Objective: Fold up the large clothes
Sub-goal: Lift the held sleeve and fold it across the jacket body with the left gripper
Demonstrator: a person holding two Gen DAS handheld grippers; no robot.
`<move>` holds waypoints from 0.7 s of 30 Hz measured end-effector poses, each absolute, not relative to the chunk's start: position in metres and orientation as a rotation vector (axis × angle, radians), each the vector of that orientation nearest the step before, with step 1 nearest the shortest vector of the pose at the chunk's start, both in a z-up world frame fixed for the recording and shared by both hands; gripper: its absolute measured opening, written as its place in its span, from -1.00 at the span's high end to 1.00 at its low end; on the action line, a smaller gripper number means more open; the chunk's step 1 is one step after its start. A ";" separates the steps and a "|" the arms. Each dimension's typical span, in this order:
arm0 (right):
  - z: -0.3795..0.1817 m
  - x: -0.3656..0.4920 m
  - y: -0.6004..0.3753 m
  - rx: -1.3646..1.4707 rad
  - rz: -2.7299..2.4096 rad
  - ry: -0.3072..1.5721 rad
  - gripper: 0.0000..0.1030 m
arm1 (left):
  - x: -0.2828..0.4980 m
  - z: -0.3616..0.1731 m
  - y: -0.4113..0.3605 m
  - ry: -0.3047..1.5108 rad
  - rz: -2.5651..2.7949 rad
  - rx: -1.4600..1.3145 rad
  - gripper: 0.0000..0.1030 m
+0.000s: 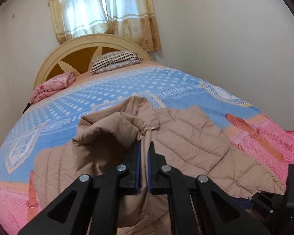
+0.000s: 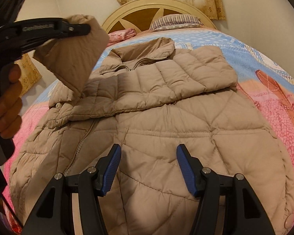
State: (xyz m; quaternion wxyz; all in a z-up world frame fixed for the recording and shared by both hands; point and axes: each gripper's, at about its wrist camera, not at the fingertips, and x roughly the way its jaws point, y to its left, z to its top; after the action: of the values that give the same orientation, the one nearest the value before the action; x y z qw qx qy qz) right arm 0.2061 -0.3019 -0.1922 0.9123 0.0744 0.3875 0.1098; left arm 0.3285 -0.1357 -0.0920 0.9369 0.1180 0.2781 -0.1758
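Item: beige quilted puffer jacket (image 2: 162,129), padded nylon-look fabric w/ stitched diamond and bar channels, metal front zip. It lay front-up on the bed, long axis running from the hem nearest the right wrist camera to the collar, which pointed toward the headboard. One sleeve was folded across the chest, just below the collar.

Left gripper (image 1: 144,146): black frame, blue pads, fingers closed tight on a fold of the jacket's other sleeve, lifted clear of the bed at the jacket's left side. A hand (image 2: 7,101) gripped its handle.

Right gripper (image 2: 149,152): fingers stood about half open, nothing between them, above the lower jacket body; contact w/ fabric cannot be told.

Surroundings: blue-and-pink patterned bedspread (image 2: 264,74), white dots on the blue part, nubbly pink part near the foot. Cream arched wooden headboard w/ brown inset panels (image 2: 147,9). Striped pillow (image 2: 176,21) and a folded pink floral blanket (image 2: 123,34) lay at the head, well apart from the jacket. Yellow floral curtains (image 1: 107,9) hung over a lit window.
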 end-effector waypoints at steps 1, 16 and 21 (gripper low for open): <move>-0.193 0.206 -0.301 0.151 0.228 0.803 -0.18 | 0.329 -0.097 -0.139 0.578 -0.362 0.245 0.87; -0.196 0.205 -0.297 0.132 0.223 0.809 -0.26 | 0.323 -0.108 -0.160 0.592 -0.479 0.215 0.29; -0.197 0.204 -0.298 0.137 0.225 0.805 -0.26 | 0.313 -0.089 -0.137 0.504 -0.446 0.179 -0.74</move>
State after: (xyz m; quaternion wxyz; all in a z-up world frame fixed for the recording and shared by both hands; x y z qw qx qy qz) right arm 0.2044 -0.2976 -0.1967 0.9116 0.0664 0.3908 0.1091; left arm 0.3129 -0.1368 -0.0889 0.9400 0.0876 0.2468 -0.2186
